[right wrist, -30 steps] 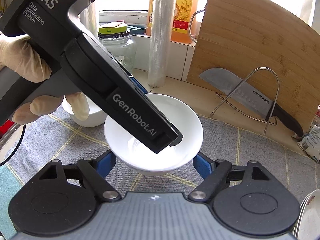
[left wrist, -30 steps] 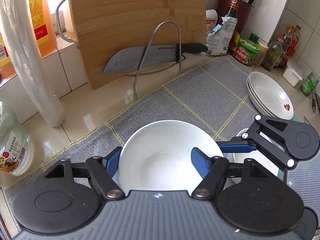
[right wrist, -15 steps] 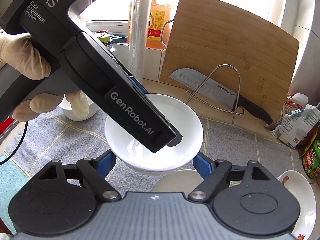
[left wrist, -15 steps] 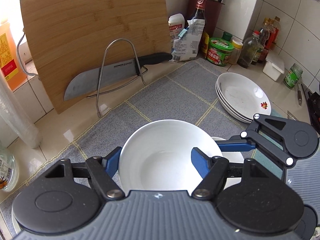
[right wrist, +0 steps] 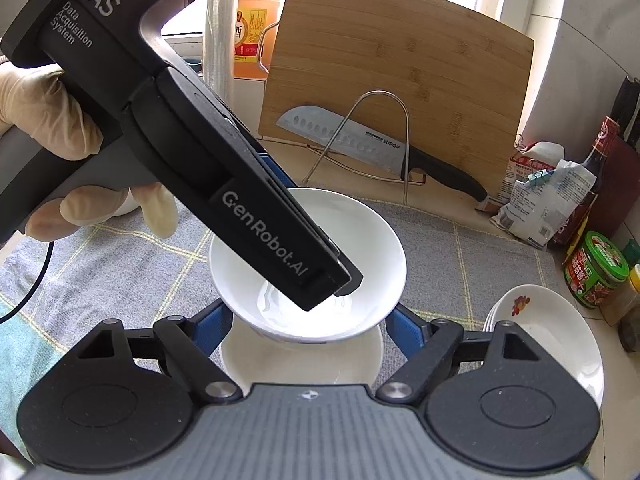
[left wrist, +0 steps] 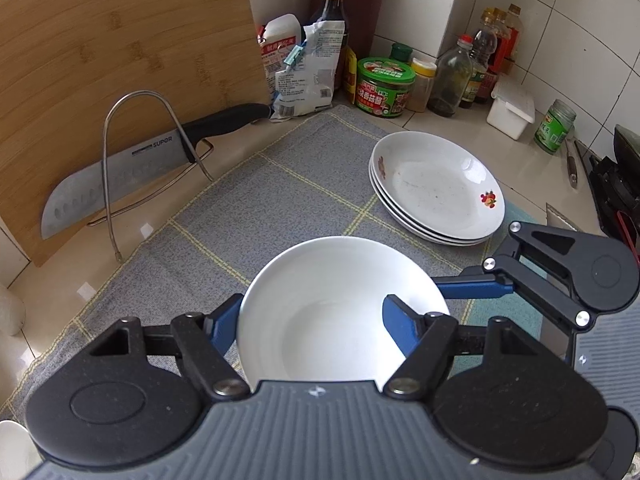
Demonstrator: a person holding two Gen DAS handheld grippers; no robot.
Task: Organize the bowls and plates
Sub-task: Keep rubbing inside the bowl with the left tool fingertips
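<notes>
A white bowl [left wrist: 320,320] hangs above the grey checked mat [left wrist: 280,184], held from two sides. My left gripper [left wrist: 312,320] is shut on its wall, one blue finger outside the rim and one inside. My right gripper [right wrist: 308,328] clasps the same bowl [right wrist: 372,248] low down, a blue finger on each flank. Directly under it, a second white bowl [right wrist: 300,364] rests on the mat. A stack of white flowered plates [left wrist: 436,188] sits to the right, also seen as plates [right wrist: 552,332] in the right wrist view.
A knife [left wrist: 132,168] lies in a wire rack against the bamboo cutting board [left wrist: 120,60] at the back. Jars, bottles and a packet [left wrist: 384,88] crowd the back right corner. A stove edge [left wrist: 616,184] is far right. A gloved hand [right wrist: 52,120] holds the left gripper.
Both grippers carried the bowl together to the right across the mat. The plate stack and the jars came into closer view, and a second bowl now lies beneath the held one.
</notes>
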